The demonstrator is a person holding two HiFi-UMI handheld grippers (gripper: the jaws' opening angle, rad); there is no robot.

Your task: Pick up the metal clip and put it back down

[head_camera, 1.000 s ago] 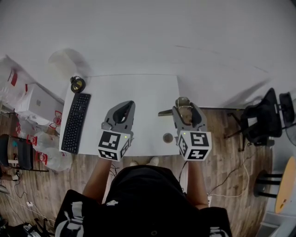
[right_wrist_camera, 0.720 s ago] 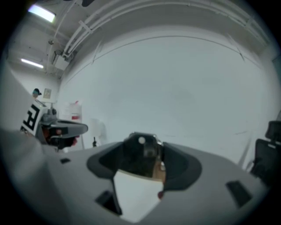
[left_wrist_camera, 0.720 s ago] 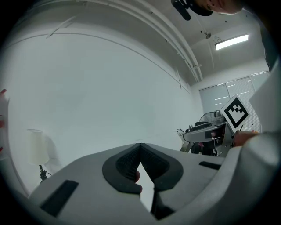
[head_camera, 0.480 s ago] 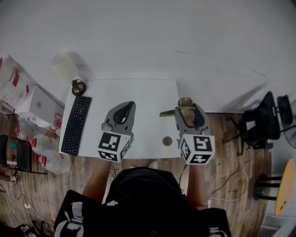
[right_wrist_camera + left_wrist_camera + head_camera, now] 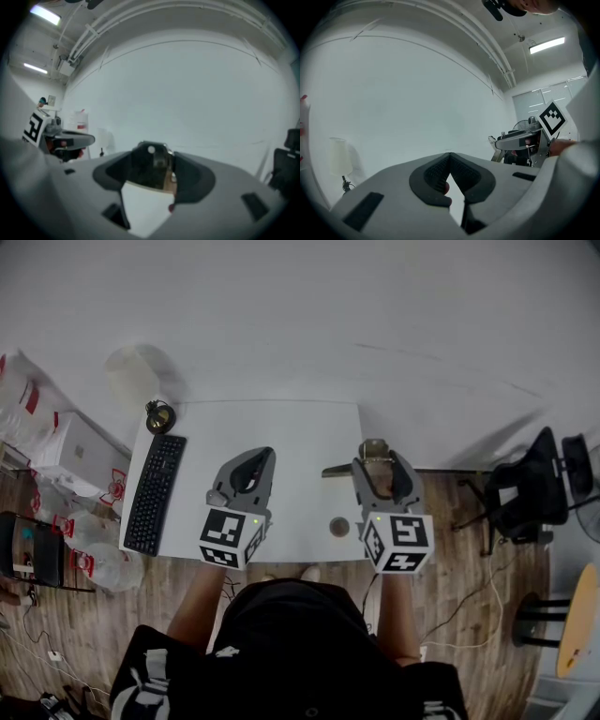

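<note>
In the head view, the right gripper [image 5: 377, 461] is closed on the metal clip [image 5: 373, 447] at the edge of the tabletop [image 5: 291, 432] farthest from the keyboard [image 5: 153, 490]. The left gripper [image 5: 260, 455] hovers over the tabletop's middle, nearer the keyboard.

In the left gripper view, its jaws meet at the tips with nothing between them.

In the right gripper view, the dark clip sits clamped between the two jaws, with white tabletop showing below it.

The pick-up step looks done, with the clip apparently just clear of the surface. Next it needs a gentle lowering onto the tabletop on the side away from the keyboard, then the jaws spread to let it go.
</note>
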